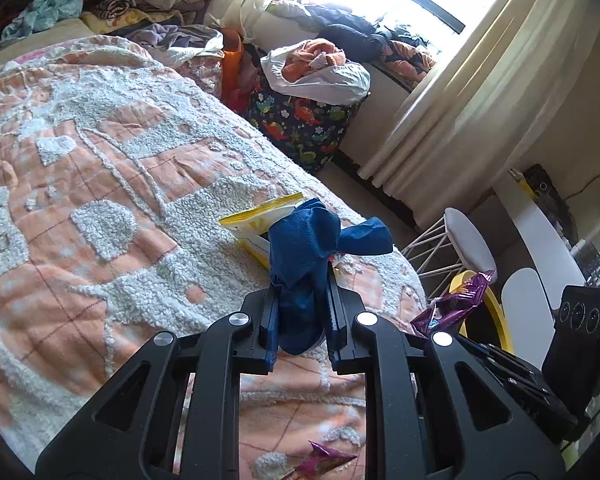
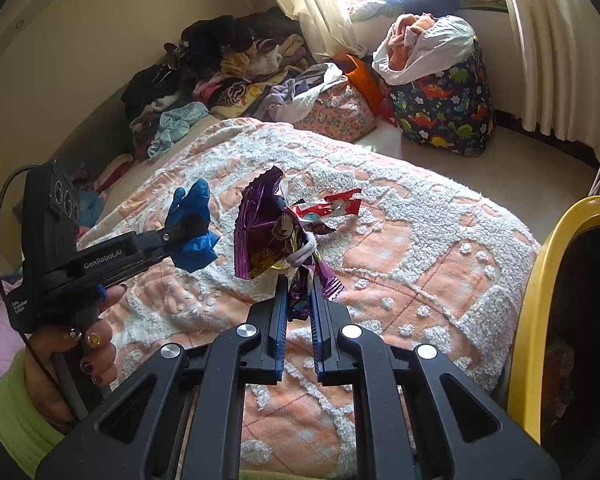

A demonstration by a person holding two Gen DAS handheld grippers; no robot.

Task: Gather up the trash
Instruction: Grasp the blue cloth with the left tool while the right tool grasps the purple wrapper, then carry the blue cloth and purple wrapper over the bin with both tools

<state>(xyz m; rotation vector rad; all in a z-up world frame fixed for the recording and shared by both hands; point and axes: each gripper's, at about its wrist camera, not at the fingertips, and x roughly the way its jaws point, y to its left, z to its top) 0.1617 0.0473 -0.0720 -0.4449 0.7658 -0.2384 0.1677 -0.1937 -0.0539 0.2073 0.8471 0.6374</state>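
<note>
Left gripper (image 1: 302,280) clamped on a crumpled blue glove (image 1: 308,248), held above the bed (image 1: 99,160). Right gripper (image 2: 300,292) clamped on a purple snack wrapper (image 2: 267,228), beside a yellow bin (image 2: 540,280). A red wrapper (image 2: 332,206) lies on the bedspread.

A bed (image 2: 420,248) fills the room, spread with a peach-and-white tufted blanket (image 1: 99,184). On it lie a red snack wrapper (image 2: 332,206), a yellow-and-white packet (image 1: 255,220) and a purple foil scrap (image 1: 324,460). Heaped clothes (image 2: 219,76) crowd the far end by the wall.
</note>
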